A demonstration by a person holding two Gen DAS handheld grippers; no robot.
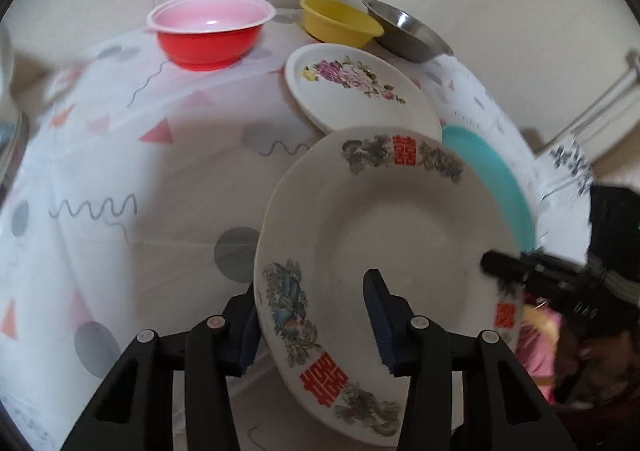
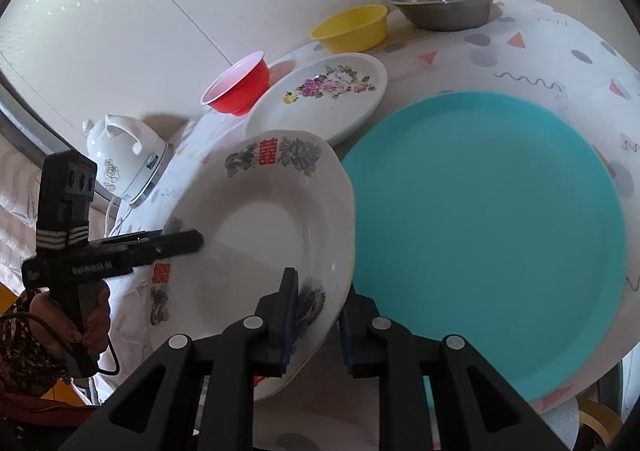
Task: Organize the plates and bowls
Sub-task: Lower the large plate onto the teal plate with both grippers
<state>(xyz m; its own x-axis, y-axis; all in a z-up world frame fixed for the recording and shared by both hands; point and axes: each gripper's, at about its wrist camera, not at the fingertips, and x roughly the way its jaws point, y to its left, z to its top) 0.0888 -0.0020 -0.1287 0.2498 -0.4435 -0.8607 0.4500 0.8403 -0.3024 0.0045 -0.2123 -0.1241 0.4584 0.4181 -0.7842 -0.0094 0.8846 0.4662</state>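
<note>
My right claw (image 2: pixel 316 315) pinches the right rim of the dragon plate (image 2: pixel 256 235), which is tilted and raised over the tabletop (image 1: pixel 132 171). My left claw (image 1: pixel 312 315) straddles the opposite rim, part-open, pads apparently clear. The teal plate (image 2: pixel 480 243) lies flat just right of the held plate, nearest my right hand. Far off, the red bowl (image 1: pixel 208 35), yellow bowl (image 1: pixel 340 21) and steel bowl (image 2: pixel 444 7) are empty; the flowered plate (image 1: pixel 360 91) is bare.

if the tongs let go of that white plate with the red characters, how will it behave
The white plate looks like glazed ceramic, so probably stiff, fairly heavy and breakable. It is tilted up on edge, so it would likely tip flat, perhaps onto the teal plate. Its glossy rim may slip in the right tongs, which pinch only the edge.
</note>
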